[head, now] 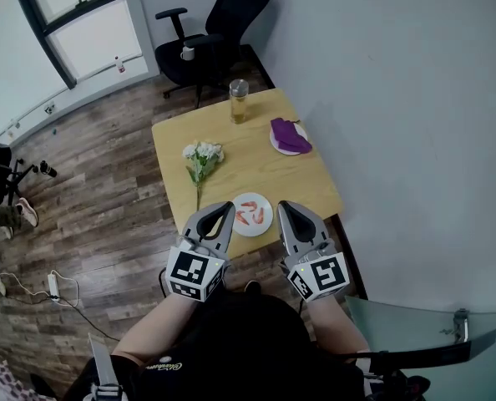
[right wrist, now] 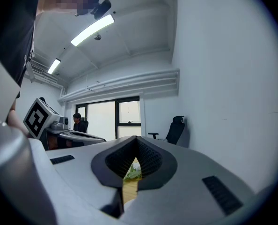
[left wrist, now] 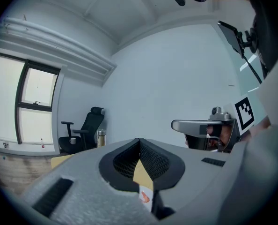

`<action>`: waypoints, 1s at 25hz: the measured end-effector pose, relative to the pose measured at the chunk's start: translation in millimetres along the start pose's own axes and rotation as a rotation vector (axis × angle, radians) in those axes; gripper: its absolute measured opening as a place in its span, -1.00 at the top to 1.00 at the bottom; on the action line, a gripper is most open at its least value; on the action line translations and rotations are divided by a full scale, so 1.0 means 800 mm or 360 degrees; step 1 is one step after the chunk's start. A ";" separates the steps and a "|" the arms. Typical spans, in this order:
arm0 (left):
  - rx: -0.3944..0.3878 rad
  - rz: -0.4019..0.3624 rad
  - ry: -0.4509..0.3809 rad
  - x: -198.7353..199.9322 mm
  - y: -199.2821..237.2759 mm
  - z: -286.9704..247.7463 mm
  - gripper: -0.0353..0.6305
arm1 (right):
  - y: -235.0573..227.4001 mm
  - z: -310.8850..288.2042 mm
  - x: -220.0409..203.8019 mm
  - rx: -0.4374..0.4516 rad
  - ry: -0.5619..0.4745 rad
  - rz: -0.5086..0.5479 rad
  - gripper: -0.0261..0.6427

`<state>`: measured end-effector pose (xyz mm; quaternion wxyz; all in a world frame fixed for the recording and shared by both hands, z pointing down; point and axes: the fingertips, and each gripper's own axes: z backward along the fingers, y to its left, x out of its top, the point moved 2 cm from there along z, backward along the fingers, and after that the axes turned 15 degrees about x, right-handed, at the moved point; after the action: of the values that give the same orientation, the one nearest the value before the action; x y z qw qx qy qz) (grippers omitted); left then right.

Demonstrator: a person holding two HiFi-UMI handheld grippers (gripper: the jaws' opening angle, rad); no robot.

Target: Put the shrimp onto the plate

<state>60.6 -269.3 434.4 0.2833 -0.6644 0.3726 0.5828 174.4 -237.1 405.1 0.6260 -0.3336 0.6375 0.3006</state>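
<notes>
Shrimp lie on the plate; left gripper and right gripper jaws closed, empty.

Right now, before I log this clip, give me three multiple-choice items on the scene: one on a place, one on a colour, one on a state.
1. Where does the near plate with the shrimp lie?
A. between the tips of the left tongs and the right tongs
B. at the far edge of the table
C. off the table

2. What colour is the cloth on the far plate?
A. yellow
B. purple
C. green

3. How do both tongs stand?
A. shut on a shrimp
B. wide open
C. shut, holding nothing

Answers:
1 A, as the head view shows the near plate flanked by the two tongs' tips.
2 B, as the cloth is plainly purple.
3 C, as each gripper view shows the tips together and nothing clamped.
</notes>
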 end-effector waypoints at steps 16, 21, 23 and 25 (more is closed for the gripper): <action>0.0009 -0.0006 -0.0027 0.008 0.003 0.004 0.88 | 0.009 -0.003 -0.004 0.0032 0.0064 0.0005 0.92; 0.0007 -0.0008 -0.0037 0.012 0.005 0.004 0.88 | 0.011 -0.004 -0.006 0.0030 0.0088 -0.0015 0.92; 0.0005 -0.0009 -0.0034 0.011 0.004 0.005 0.88 | 0.012 -0.004 -0.007 0.0034 0.0095 -0.0015 0.92; 0.0001 -0.0014 -0.0039 0.012 0.003 0.005 0.88 | 0.013 -0.004 -0.009 0.0041 0.0108 -0.0016 0.92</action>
<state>56.8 -268.6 424.4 0.2905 -0.6586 0.3663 0.5896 163.7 -233.0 411.9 0.6097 -0.3387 0.6606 0.2778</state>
